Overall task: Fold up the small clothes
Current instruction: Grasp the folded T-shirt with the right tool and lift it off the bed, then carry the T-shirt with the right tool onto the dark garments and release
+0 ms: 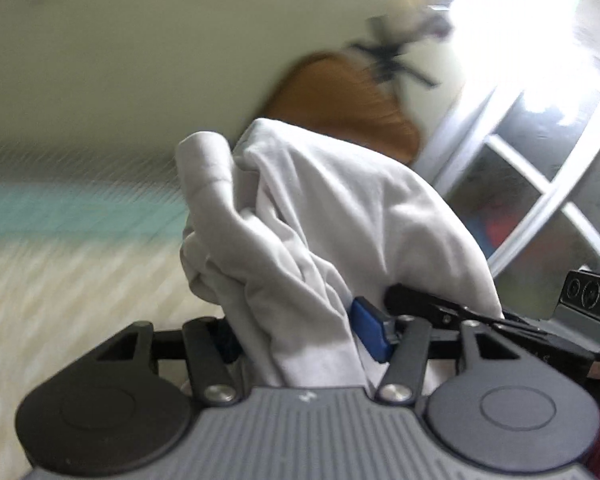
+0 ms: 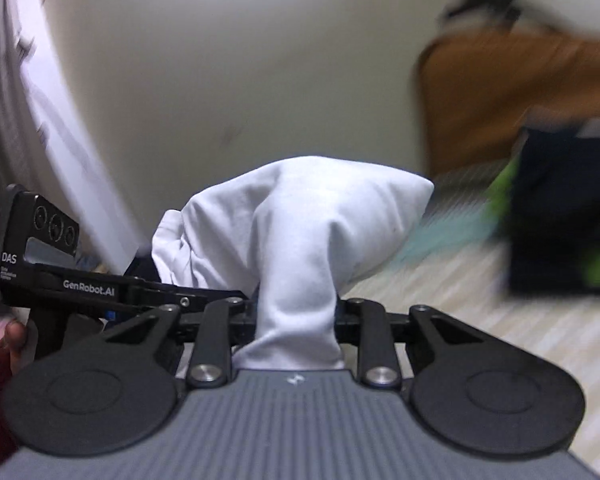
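A white garment [image 1: 300, 216] hangs bunched in the air, clamped between the fingers of the left gripper [image 1: 300, 344] and, beside it, the fingers of the right gripper [image 2: 296, 320]. Cloth billows ahead of both sets of fingers. Beyond them blur a pale striped surface [image 2: 480, 320] and dark clothing [image 2: 568, 208].

light: daylight, blown-out glare from window [image 1: 540, 20] upper right, left view | blur: backgrounds motion-smeared in both views, white cloth [image 1: 300, 220] fairly sharp | distortion: fisheye bending, dark corners | right view dimmer, softly lit
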Motion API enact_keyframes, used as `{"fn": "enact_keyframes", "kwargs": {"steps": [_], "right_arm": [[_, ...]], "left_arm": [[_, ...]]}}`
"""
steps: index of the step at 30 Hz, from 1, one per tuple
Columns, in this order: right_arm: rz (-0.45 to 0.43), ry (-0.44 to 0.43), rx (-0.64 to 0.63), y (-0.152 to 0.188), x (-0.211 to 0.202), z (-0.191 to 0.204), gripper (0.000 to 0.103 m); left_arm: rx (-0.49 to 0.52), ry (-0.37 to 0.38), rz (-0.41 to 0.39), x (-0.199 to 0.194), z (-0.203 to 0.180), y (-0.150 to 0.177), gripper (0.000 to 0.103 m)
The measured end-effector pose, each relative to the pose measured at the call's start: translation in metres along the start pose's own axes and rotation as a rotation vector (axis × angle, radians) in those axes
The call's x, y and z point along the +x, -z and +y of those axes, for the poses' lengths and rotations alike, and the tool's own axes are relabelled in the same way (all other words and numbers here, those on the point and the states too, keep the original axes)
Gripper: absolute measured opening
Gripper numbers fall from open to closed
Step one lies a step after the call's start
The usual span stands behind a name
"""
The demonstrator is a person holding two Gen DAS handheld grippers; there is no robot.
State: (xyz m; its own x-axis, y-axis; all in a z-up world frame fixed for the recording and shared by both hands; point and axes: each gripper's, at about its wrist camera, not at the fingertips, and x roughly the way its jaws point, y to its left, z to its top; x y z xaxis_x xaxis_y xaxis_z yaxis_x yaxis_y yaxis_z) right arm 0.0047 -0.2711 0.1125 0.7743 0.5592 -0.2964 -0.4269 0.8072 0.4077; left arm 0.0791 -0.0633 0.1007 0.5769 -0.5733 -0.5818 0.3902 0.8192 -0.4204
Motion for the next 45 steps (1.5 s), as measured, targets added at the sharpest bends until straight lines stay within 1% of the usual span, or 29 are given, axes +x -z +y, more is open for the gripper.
{"fn": "enact_keyframes", "kwargs": {"steps": [2, 3, 5, 6, 8, 9, 10, 11, 12, 13, 14, 15, 17, 19, 21, 23, 24, 27, 29, 32, 33, 34, 37, 39, 41, 43, 45], "right_arm": [[-0.081, 0.07, -0.042, -0.027, -0.016, -0.02, 0.029], [-0.111, 0.111, -0.078, -0.038, -0.021, -0.028, 0.029], [-0.166, 0.204, -0.151, -0.059, -0.026, -0.044, 0.029], [-0.19, 0.25, -0.176, -0.065, -0.026, -0.053, 0.029], [-0.219, 0.353, -0.225, -0.069, -0.016, -0.075, 0.03], [-0.22, 0.416, -0.233, -0.066, -0.007, -0.087, 0.032], [-0.199, 0.468, -0.223, -0.063, 0.004, -0.1, 0.032], [-0.152, 0.511, -0.219, -0.059, 0.018, -0.115, 0.032], [-0.102, 0.543, -0.217, -0.054, 0.031, -0.129, 0.033], [-0.073, 0.567, -0.193, -0.049, 0.041, -0.142, 0.038], [-0.082, 0.567, -0.164, -0.044, 0.043, -0.151, 0.039], [-0.109, 0.554, -0.137, -0.04, 0.04, -0.156, 0.04], [-0.118, 0.531, -0.114, -0.041, 0.037, -0.159, 0.044], [-0.108, 0.502, -0.092, -0.043, 0.03, -0.159, 0.052], [-0.1, 0.497, -0.068, -0.049, 0.027, -0.157, 0.052], [-0.109, 0.5, -0.053, -0.053, 0.018, -0.154, 0.056], [-0.116, 0.504, -0.048, -0.054, 0.011, -0.151, 0.058], [-0.121, 0.524, -0.065, -0.056, -0.001, -0.14, 0.058], [-0.141, 0.537, -0.091, -0.058, -0.017, -0.132, 0.058], [-0.182, 0.556, -0.108, -0.07, -0.049, -0.12, 0.058], [-0.199, 0.563, -0.108, -0.076, -0.062, -0.116, 0.058], [-0.217, 0.573, -0.106, -0.084, -0.076, -0.113, 0.058], [-0.297, 0.626, -0.103, -0.118, -0.124, -0.102, 0.058], [-0.38, 0.669, -0.098, -0.141, -0.159, -0.092, 0.058], [-0.458, 0.683, -0.104, -0.159, -0.194, -0.079, 0.059], [-0.472, 0.674, -0.132, -0.166, -0.214, -0.064, 0.061], [-0.451, 0.636, -0.172, -0.161, -0.218, -0.046, 0.064]], "left_arm": [[0.046, 0.034, -0.022, 0.029, -0.027, -0.033, 0.055], [0.066, 0.05, -0.027, 0.048, -0.042, -0.052, 0.059], [0.096, 0.071, -0.029, 0.086, -0.062, -0.08, 0.063], [0.095, 0.089, -0.027, 0.109, -0.068, -0.093, 0.065], [0.054, 0.124, 0.001, 0.15, -0.068, -0.109, 0.067], [0.019, 0.12, 0.02, 0.175, -0.064, -0.112, 0.068], [-0.019, 0.098, 0.042, 0.198, -0.058, -0.113, 0.069], [-0.058, 0.057, 0.084, 0.224, -0.052, -0.111, 0.071], [-0.082, 0.013, 0.13, 0.246, -0.047, -0.109, 0.079], [-0.1, -0.008, 0.148, 0.259, -0.043, -0.105, 0.082], [-0.115, -0.004, 0.136, 0.262, -0.041, -0.102, 0.083], [-0.116, -0.008, 0.122, 0.26, -0.042, -0.101, 0.082], [-0.101, -0.022, 0.129, 0.249, -0.047, -0.1, 0.082], [-0.093, -0.049, 0.11, 0.226, -0.049, -0.096, 0.083], [-0.111, -0.06, 0.077, 0.195, -0.047, -0.091, 0.085], [-0.115, -0.077, 0.053, 0.164, -0.045, -0.081, 0.087], [-0.11, -0.099, 0.04, 0.146, -0.044, -0.074, 0.087], [-0.08, -0.179, 0.016, 0.097, -0.045, -0.051, 0.087], [-0.06, -0.232, 0.009, 0.063, -0.042, -0.035, 0.087], [-0.01, -0.326, -0.002, 0.016, -0.038, -0.022, 0.087], [0.004, -0.355, -0.009, -0.001, -0.034, -0.022, 0.087], [0.014, -0.382, -0.019, -0.011, -0.036, -0.023, 0.087], [0.028, -0.441, -0.085, -0.06, -0.029, -0.019, 0.089], [0.029, -0.462, -0.136, -0.089, -0.023, -0.016, 0.093], [0.028, -0.47, -0.167, -0.103, -0.02, -0.011, 0.093], [0.028, -0.477, -0.183, -0.112, -0.014, -0.003, 0.093], [0.033, -0.489, -0.192, -0.115, -0.008, 0.009, 0.093]]}}
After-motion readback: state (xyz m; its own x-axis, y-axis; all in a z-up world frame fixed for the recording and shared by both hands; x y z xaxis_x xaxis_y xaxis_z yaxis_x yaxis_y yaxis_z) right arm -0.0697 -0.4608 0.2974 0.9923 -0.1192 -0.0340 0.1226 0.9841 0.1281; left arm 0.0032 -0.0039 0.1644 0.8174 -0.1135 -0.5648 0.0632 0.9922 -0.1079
